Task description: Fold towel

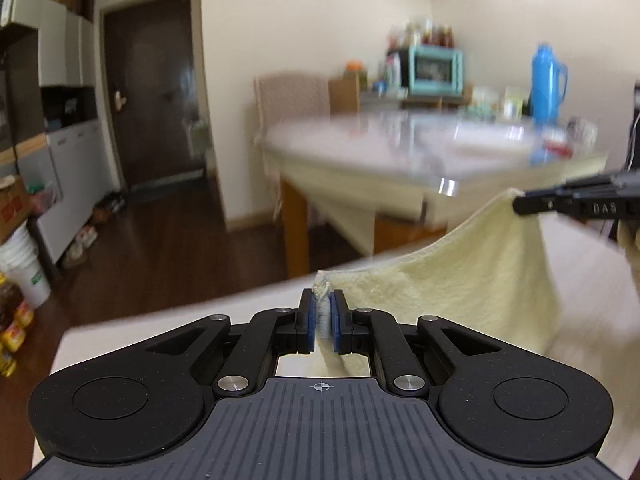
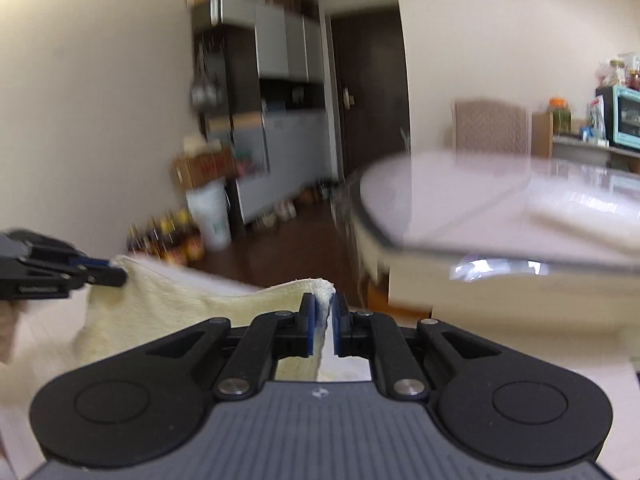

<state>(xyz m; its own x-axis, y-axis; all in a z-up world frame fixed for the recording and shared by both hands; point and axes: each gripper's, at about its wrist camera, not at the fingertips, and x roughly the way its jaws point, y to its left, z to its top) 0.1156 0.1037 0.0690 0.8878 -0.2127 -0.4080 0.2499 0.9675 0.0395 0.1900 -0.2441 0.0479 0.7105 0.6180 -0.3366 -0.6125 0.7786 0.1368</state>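
Mid-fold, with left gripper (image 1: 322, 322) and right gripper (image 2: 323, 322) each clamped on a towel (image 1: 460, 280) corner, lifted; next, probably carrying both corners evenly across.

Soft, even indoor light fills both views, without hard shadows. The background is smeared by blur, while each near hand-held gripper (image 1: 321, 312) stays sharp. Glare glints on the glossy table (image 1: 400, 148) edge. Fisheye curvature bends walls; corners darken.

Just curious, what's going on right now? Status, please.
Left tongs shut on towel corner. Right tongs shut on the other corner. Towel hangs between them. Nothing in the way.
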